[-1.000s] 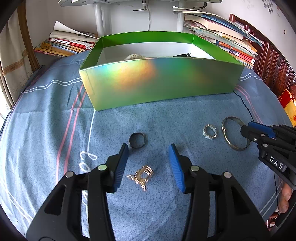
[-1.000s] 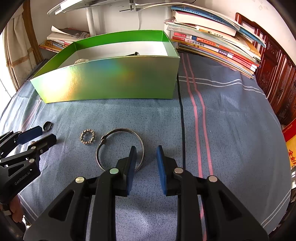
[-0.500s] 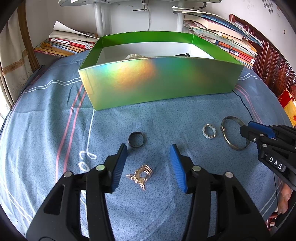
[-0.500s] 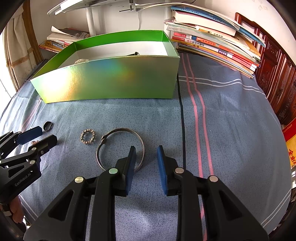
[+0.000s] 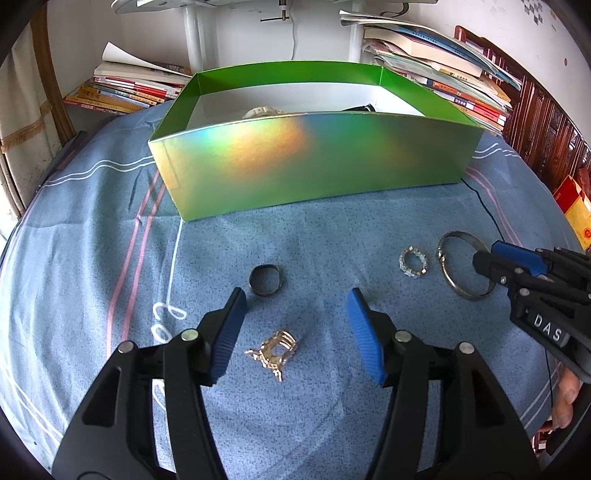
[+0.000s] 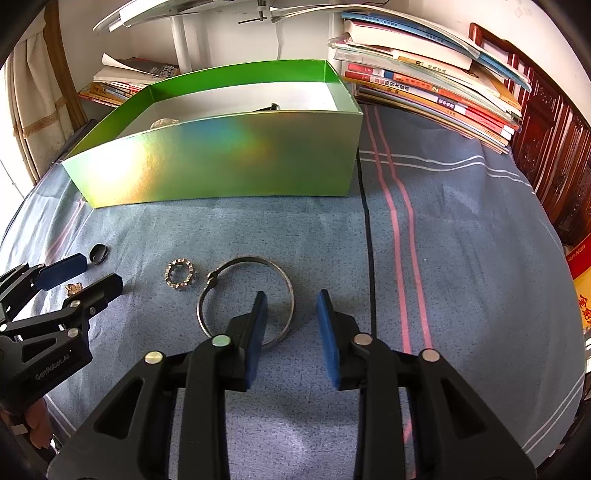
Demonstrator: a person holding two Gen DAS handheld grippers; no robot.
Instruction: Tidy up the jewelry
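My left gripper is open, its blue pads either side of a gold clasp-like piece on the blue cloth. A dark ring lies just beyond it. My right gripper is open over the near rim of a silver bangle, which also shows in the left wrist view. A small beaded ring lies left of the bangle. The green box stands behind, with a pale item and a dark item inside.
Stacks of books lie behind and right of the box, more books at the back left. A white lamp post rises behind the box. A dark wooden cabinet stands at the right.
My left gripper's jaws have opened a little wider around the gold piece. My right gripper has opened wider over the bangle's rim. The jewelry has not moved.
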